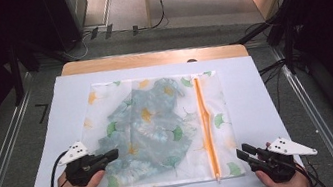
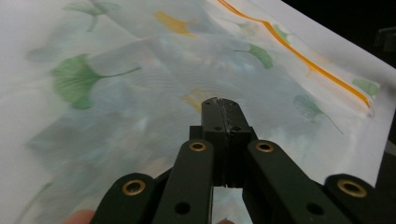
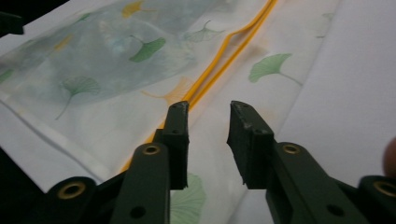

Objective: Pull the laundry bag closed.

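On the white sheet over the tabletop lies a see-through zip bag with ginkgo leaves and a folded cloth inside. Its orange zipper runs straight away from the person, and its near end lies just left of the right tongs, which are spread apart. The left tongs are pressed together over the bag's near left part. Nothing stands in the way
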Demonstrator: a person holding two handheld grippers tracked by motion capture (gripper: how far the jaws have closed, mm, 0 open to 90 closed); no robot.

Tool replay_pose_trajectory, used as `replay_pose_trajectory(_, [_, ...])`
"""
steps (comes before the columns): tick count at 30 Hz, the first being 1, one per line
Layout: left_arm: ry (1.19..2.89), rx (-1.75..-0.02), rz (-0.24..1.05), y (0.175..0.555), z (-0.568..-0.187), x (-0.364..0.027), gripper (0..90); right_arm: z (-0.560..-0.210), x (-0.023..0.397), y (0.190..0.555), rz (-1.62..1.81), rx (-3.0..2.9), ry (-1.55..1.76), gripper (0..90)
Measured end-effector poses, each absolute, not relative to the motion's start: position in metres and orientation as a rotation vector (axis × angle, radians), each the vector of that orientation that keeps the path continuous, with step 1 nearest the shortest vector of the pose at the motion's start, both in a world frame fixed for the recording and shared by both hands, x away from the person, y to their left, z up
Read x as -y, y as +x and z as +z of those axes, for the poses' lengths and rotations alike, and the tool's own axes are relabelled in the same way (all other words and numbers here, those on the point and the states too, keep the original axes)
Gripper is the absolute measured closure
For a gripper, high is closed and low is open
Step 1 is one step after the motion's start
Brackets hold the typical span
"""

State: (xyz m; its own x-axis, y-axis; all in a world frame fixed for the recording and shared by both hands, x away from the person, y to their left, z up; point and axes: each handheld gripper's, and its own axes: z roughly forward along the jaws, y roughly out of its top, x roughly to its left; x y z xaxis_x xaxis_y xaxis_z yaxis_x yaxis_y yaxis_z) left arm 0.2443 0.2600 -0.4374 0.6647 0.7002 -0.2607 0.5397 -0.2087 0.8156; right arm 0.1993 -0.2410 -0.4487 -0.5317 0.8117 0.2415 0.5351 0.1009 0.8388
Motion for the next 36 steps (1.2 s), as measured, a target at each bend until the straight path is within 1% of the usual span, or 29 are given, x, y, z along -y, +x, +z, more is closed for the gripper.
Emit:
replay_pose_trajectory(1, [1.882, -0.976, 0.202, 0.244, -0.437, -0.26, 90.0, -0.449, 0.241, 0.199, 1.401, -2.101, 1.334, 71.1])
replay_pose_trajectory(2, [1.893, -0.958, 0.178, 0.245, -0.439, -0.251, 90.0, -0.448, 0.236, 0.197, 1.427, -2.148, 1.35, 74.9])
replay_pose_trajectory(3, [1.902, -0.949, 0.17, 0.245, -0.439, -0.246, 90.0, -0.448, 0.236, 0.197, 1.427, -2.148, 1.35, 74.9])
replay_pose_trajectory(5, [1.922, -0.916, 0.142, 0.245, -0.441, -0.23, 90.0, -0.446, 0.231, 0.194, 1.376, -2.125, 1.377, 83.0])
replay_pose_trajectory(6, [1.947, -0.884, 0.125, 0.245, -0.442, -0.213, 90.0, -0.447, 0.229, 0.193, 1.39, -2.138, 1.383, 86.3])
replay_pose_trajectory(7, [1.958, -0.867, 0.111, 0.246, -0.443, -0.204, 90.0, -0.448, 0.228, 0.192, 1.387, -2.142, 1.381, 90.0])
replay_pose_trajectory(8, [1.969, -0.852, 0.103, 0.246, -0.444, -0.196, 90.0, -0.449, 0.227, 0.192, 1.374, -2.153, 1.393, 90.0])
replay_pose_trajectory(9, [1.969, -0.852, 0.103, 0.246, -0.444, -0.196, 90.0, -0.449, 0.227, 0.192, 1.374, -2.153, 1.393, 90.0])
replay_pose_trajectory(11, [1.986, -0.813, 0.07, 0.246, -0.445, -0.17, 90.0, -0.454, 0.221, 0.19, 1.359, -2.204, 1.394, 90.0])
replay_pose_trajectory(12, [1.986, -0.813, 0.07, 0.246, -0.445, -0.17, 90.0, -0.455, 0.22, 0.189, 1.354, -2.211, 1.386, 90.0])
replay_pose_trajectory(19, [2.041, -0.751, 0.012, 0.246, -0.454, -0.114, 90.0, -0.458, 0.212, 0.187, 1.326, -2.278, 1.362, 90.0])
replay_pose_trajectory(20, [2.041, -0.751, 0.012, 0.246, -0.454, -0.114, 90.0, -0.458, 0.212, 0.187, 1.322, -2.282, 1.36, 90.0])
replay_pose_trajectory(25, [2.089, -0.731, -0.003, 0.243, -0.462, -0.087, 90.0, -0.461, 0.208, 0.188, 1.307, -2.316, 1.347, 90.0])
replay_pose_trajectory(31, [2.137, -0.684, 0.008, 0.238, -0.465, -0.059, 90.0, -0.469, 0.194, 0.2, 1.267, -2.35, 1.319, 90.0])
replay_pose_trajectory(36, [2.161, -0.659, -0.034, 0.236, -0.47, -0.04, 90.0, -0.479, 0.188, 0.204, 1.219, -2.415, 1.331, 90.0])
